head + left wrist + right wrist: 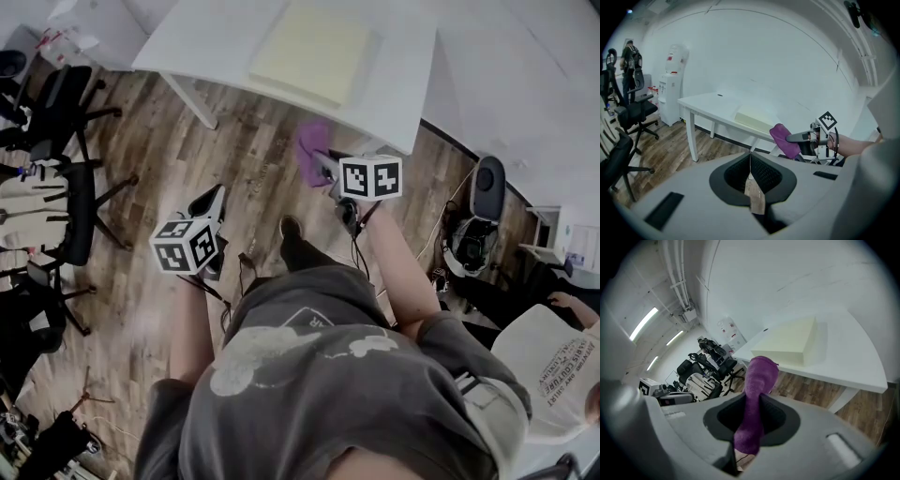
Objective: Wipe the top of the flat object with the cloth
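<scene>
A pale yellow flat pad lies on the white table ahead of me; it also shows as the pad and the pad. My right gripper is shut on a purple cloth, held in the air short of the table's near edge. The cloth stands up between the jaws, and the left gripper view shows the cloth from the side. My left gripper hangs lower over the wooden floor, its jaws shut on nothing.
Black office chairs crowd the floor at left. A water dispenser stands by the wall. Another person sits at right beside a black fan-like device. The table leg drops to the floor near its front edge.
</scene>
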### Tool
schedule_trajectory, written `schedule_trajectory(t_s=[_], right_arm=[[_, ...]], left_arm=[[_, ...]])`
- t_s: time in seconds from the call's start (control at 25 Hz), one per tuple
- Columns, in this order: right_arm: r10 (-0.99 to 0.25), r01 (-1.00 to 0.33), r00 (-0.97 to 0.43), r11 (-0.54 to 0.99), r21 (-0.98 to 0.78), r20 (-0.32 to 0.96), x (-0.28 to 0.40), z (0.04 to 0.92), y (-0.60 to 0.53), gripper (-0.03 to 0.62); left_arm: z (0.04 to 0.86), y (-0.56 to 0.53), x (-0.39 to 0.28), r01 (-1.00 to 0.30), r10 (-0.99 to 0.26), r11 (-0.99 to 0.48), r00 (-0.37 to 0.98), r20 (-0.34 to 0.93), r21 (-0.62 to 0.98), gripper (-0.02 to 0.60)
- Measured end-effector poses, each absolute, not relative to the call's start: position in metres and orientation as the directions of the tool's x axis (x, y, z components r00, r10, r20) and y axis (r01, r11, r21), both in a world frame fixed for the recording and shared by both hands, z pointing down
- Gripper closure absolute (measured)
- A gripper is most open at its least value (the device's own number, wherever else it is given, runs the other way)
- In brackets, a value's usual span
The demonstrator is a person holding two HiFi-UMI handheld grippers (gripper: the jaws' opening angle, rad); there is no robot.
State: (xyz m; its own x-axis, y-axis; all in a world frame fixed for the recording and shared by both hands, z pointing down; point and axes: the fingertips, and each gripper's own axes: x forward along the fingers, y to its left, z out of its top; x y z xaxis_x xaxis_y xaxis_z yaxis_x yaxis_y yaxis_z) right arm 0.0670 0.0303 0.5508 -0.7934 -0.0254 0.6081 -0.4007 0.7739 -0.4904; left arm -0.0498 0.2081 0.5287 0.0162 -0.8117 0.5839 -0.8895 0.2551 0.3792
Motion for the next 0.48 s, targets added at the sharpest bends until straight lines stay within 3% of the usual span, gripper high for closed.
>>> schedule_trajectory(t_s=[0.48], right_arm=[[-0.01, -0.36, -0.797, 0.81, -0.463, 0.603, 0.082, 0.537, 0.088, 0.519]], left_arm=[[0.515, 0.255, -0.029, -0.891, -0.837, 0.25, -0.002, 0.547, 0.38, 0.581]])
